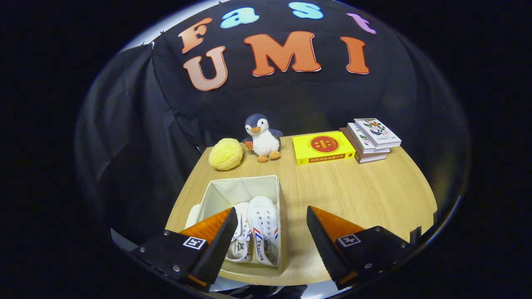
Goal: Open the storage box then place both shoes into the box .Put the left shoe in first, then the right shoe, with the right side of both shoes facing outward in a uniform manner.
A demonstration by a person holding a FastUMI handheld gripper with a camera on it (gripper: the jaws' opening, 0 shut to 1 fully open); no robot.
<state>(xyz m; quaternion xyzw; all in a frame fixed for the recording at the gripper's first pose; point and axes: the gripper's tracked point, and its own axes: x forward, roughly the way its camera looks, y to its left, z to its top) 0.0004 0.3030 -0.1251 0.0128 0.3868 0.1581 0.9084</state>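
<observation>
Hand-held gripper (271, 226) hovers above the near end of the bench (353, 191), fingers spread wide apart, nothing held between them

Storage box (243, 189), cream fabric, open on top, sits on the near left part of the bench. Left finger (216, 245) overlaps the box's near left corner; right finger (328, 241) is over bare bench just right of the box

Both shoes lie inside the box, side by side, toes pointing to the far end, heels near. Left shoe (240, 245) is the one on the left, partly covered by the left finger, white with printed insole showing. Right shoe (264, 228) is just beside it against the box's right wall, white canvas with red and blue stripes on its side and laces on top. The two shoes touch or nearly touch. Far half of the box is bare lining

A flat pale piece, maybe the box lid (192, 216), pokes out on the box's left side, mostly hidden by the finger, cannot tell for sure

Far side of the bench, well apart from the box: yellow fluffy ball (225, 154) on the left, penguin plush (262, 138) upright just right of it, yellow book (323, 147) lying flat further right, stack of books (371, 140) at the far right touching the yellow book's edge
</observation>
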